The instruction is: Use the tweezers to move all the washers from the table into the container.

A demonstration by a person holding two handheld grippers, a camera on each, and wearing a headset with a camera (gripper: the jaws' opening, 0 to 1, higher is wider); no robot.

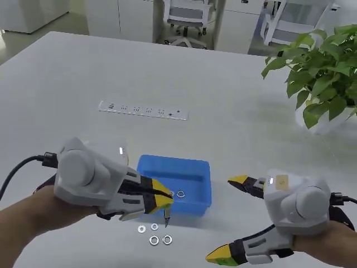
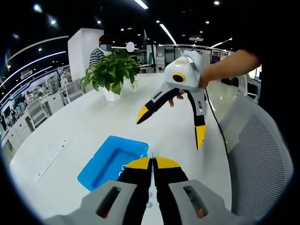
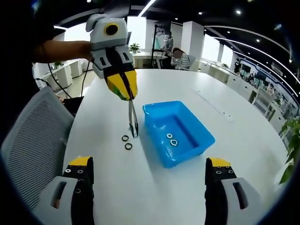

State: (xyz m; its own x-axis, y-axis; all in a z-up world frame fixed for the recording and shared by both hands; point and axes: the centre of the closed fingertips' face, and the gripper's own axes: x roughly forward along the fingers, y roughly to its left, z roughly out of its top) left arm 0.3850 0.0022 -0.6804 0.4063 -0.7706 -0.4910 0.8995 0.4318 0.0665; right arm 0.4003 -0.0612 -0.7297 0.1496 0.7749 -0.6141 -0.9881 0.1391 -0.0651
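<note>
The left gripper has its yellow-tipped fingers pressed together on the upper end of the tweezers. The thin metal legs hang downward from the fingers, so the points reach the bench while the bulky gripper stays above it. That looks like a deliberate hold: the wide fingers could hardly lift anything so flat. The points come down just beside the loose washers. Four small bright metal rings lie flat in a cluster below the left fingers, close to the tweezers' tip. Whether the tip has already nipped one, I cannot tell.

Just beyond the tweezers, between the two grippers, sits the container, a shallow rectangular tray of smooth blue plastic. It lies close to the cluster, which keeps each carry short. Two delivered washers lie on its floor, so the job seems partly done.

The right gripper hovers well to the right of the container. Its fingers are spread wide and hold nothing. It appears to be idle and out of the tweezers' way.
</note>
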